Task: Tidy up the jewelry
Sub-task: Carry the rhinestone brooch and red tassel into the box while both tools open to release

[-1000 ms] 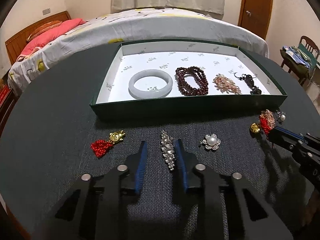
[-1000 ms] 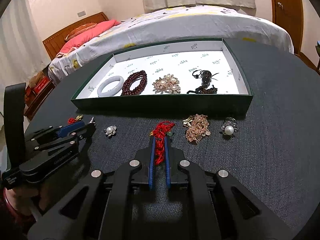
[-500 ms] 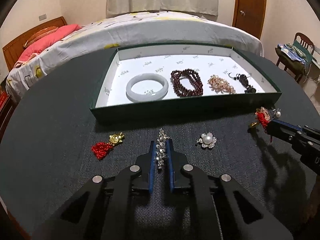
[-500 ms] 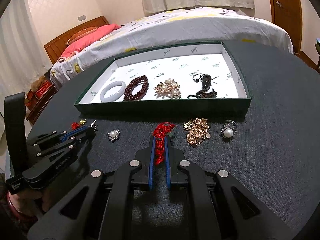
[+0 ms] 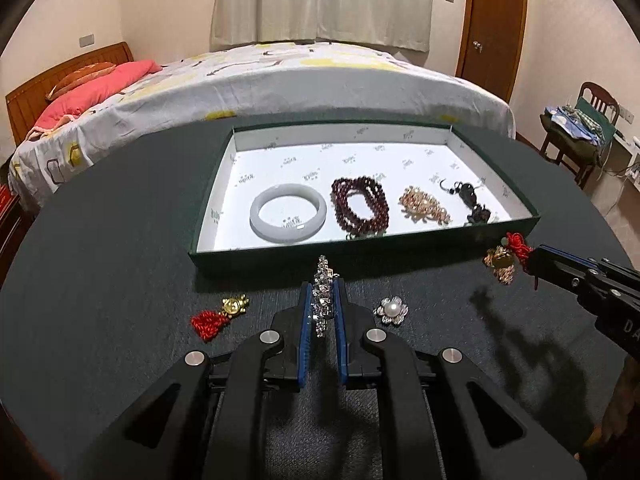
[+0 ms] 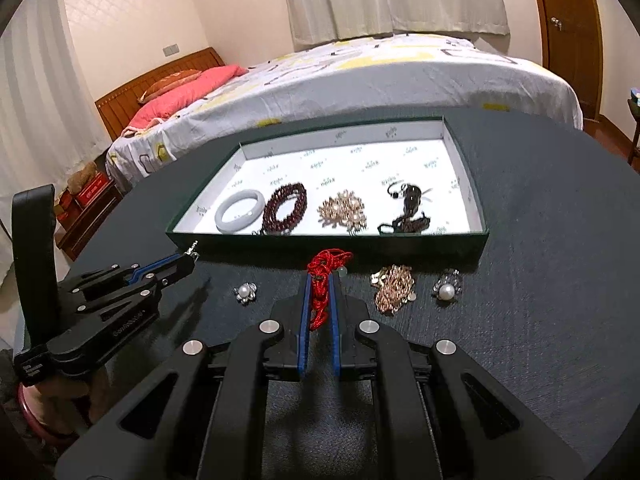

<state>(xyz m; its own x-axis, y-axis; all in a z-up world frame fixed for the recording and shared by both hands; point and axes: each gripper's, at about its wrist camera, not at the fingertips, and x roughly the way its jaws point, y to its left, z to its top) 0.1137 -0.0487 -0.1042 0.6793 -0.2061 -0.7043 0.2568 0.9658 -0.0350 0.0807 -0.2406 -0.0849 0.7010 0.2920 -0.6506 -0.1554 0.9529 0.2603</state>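
left gripper (image 5: 323, 300) is clamped tight on the long rhinestone brooch (image 5: 323, 294), just in front of the green tray (image 5: 280, 256); right gripper (image 6: 319, 296) is pinched shut on the red cord charm (image 6: 322, 280), also right by the tray's front wall; inside the tray sit a white bangle (image 5: 288, 213), dark red beads (image 5: 361, 206), a gold brooch (image 5: 424, 205); a pearl flower pin (image 5: 391, 309) lies on the dark table (image 5: 100, 260) in front of the tray.

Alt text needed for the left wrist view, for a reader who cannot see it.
The left tongs are shut on a silver rhinestone brooch above a dark table. Behind it, a green tray holds a white bangle, dark red beads, a gold brooch and a black piece. At right, the right tongs hold a red-corded charm.
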